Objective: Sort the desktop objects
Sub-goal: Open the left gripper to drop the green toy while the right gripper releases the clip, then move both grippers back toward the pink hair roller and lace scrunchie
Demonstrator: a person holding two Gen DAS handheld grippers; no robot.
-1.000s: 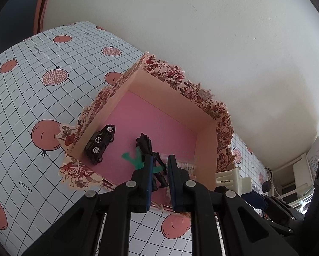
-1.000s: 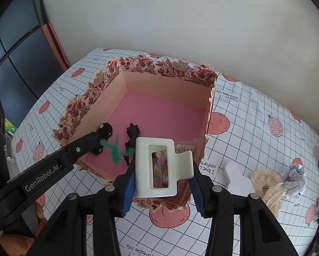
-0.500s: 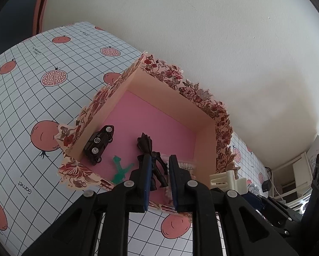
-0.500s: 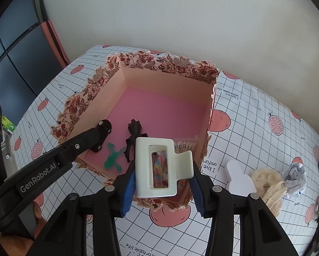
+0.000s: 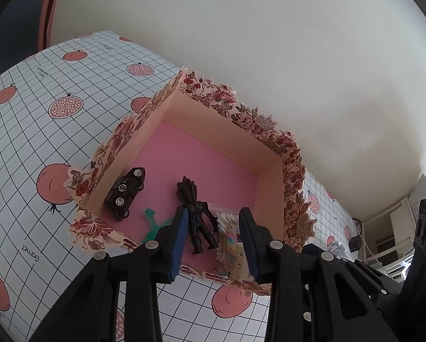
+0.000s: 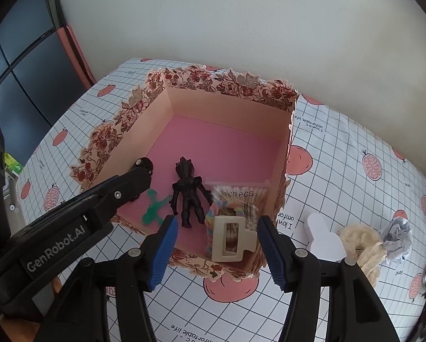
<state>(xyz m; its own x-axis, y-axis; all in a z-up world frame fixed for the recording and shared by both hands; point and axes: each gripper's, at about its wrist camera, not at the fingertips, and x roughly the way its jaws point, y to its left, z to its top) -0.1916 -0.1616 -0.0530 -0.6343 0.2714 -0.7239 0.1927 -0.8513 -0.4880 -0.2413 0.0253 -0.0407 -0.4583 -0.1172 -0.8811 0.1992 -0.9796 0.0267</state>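
Note:
A floral-edged box [image 6: 227,105] with a pink floor [image 5: 213,154] holds a black toy car [image 5: 124,191], a black figure [image 6: 188,192], a green plastic piece [image 6: 153,211], a bag of cotton swabs [image 6: 238,195], a pastel hair tie [image 6: 213,213] and a cream hair claw [image 6: 230,238]. My right gripper [image 6: 217,246] is open above the box's near edge, the claw lying in the box between its fingers. My left gripper [image 5: 214,236] is open and empty over the box's near side, above the figure [image 5: 195,213].
On the pomegranate-print tablecloth [image 6: 355,148] right of the box lie a white bunny-shaped piece [image 6: 324,236], a beige scrunchie [image 6: 361,242] and crumpled grey paper [image 6: 398,236]. A wall stands behind the table. The left gripper's arm [image 6: 99,205] crosses the box's left side.
My left gripper let go of the green piece, which now lies in the box, and opened. My right gripper opened and the cream hair claw dropped into the box.

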